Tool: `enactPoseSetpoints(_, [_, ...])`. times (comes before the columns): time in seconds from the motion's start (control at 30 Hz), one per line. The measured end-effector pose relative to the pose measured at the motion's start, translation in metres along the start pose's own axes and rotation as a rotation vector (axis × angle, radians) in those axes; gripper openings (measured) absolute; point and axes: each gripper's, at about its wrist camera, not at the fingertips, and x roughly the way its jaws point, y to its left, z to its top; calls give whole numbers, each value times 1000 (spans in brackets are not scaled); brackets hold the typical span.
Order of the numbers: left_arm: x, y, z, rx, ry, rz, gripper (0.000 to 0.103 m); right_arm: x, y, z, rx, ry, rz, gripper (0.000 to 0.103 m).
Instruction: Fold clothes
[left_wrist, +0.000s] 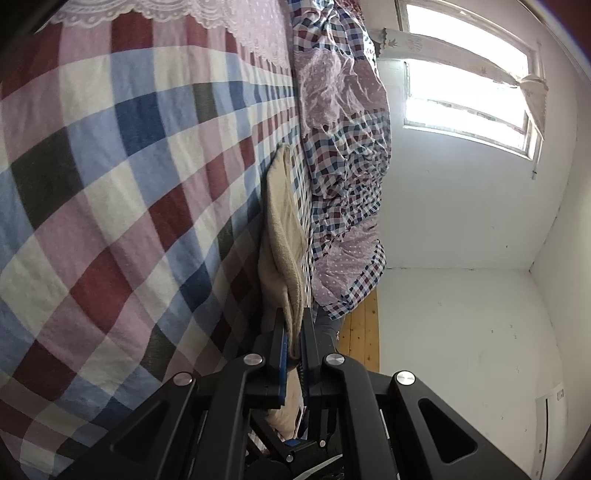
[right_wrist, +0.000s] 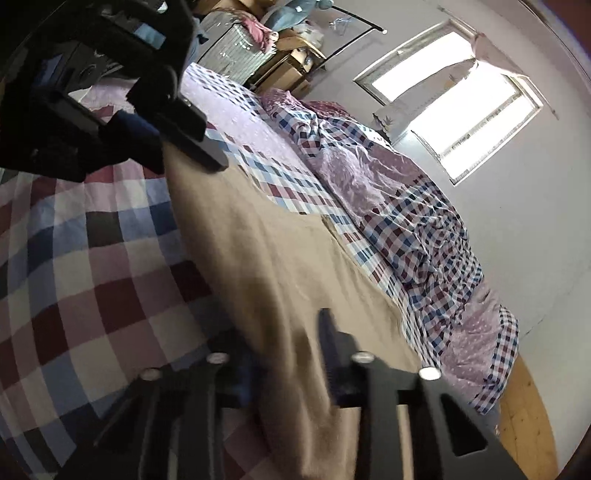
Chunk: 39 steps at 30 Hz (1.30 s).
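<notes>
A beige garment (right_wrist: 258, 258) lies spread along the checked bed sheet (right_wrist: 92, 277). In the left wrist view my left gripper (left_wrist: 293, 332) is shut on one edge of this garment (left_wrist: 282, 229), which runs away from the fingers in a raised fold. In the right wrist view the same left gripper (right_wrist: 192, 144) shows at the upper left, at the garment's far corner. My right gripper (right_wrist: 288, 354) is at the near end, blurred. Its fingers stand apart on either side of a strip of the beige cloth.
A rumpled checked and lilac quilt (right_wrist: 406, 221) is heaped along the window side of the bed. Beyond it are a wooden floor (left_wrist: 360, 332) and white walls. Boxes and piled things (right_wrist: 288, 44) stand past the head of the bed.
</notes>
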Motion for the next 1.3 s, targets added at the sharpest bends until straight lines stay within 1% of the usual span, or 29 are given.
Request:
enactPoseSetpoints(0.07, [0,2,0,-11,-4,3,4,2,-1,3,-3,10,1,9])
enactPoseSetpoints(0.17, [2,6,-2,-24,-14,7,4,0,-6,6,0,6,3,8])
enactPoseSetpoints(0.23, [1,7,-7,-26,-27,-3,6,-2,-8,6,-6,-1,0,8])
enactPoseSetpoints(0.27, [3,5,-9,-13,-24,3,14,-3,-9,6,-10,-4,1,7])
enactPoseSetpoints(0.3, [6,3,-12,1,-17,12,29,-4,-9,6,-11,-8,3,7])
enactPoseSetpoints(0.33, [9,1,-14,10,-13,14,40,-6,-10,7,-11,-11,5,7])
enactPoseSetpoints(0.37, [11,0,-16,14,-14,10,59,-6,-11,7,-8,-12,8,7])
enactPoseSetpoints(0.4, [12,0,-18,18,-17,3,66,-7,-12,7,-3,-13,10,7])
enactPoseSetpoints(0.43, [13,-1,-20,21,-21,-3,67,-8,-15,8,6,-14,15,7])
enactPoseSetpoints(0.5, [15,0,-23,18,-26,-10,73,-8,-19,9,24,-14,24,7])
enactPoseSetpoints(0.67, [24,5,-33,-12,-15,-12,74,-10,-29,12,52,-17,40,7])
enactPoseSetpoints(0.77, [30,5,-40,-16,-10,-37,74,-12,-32,12,55,-24,43,7])
enactPoseSetpoints(0.83, [34,7,-41,-38,-12,-55,74,-13,-33,11,58,-28,44,7])
enactPoseSetpoints(1.0, [45,10,-40,-97,-49,-113,75,-15,-32,9,70,-37,54,7])
enactPoseSetpoints(1.13, [57,9,-44,-116,-23,-143,75,-15,-37,8,99,-40,63,7])
enactPoseSetpoints(1.23, [63,11,-43,-143,-38,-157,75,-15,-41,7,113,-48,85,7])
enactPoseSetpoints(1.3, [67,9,-39,-143,-32,-164,75,-15,-45,6,124,-54,100,7])
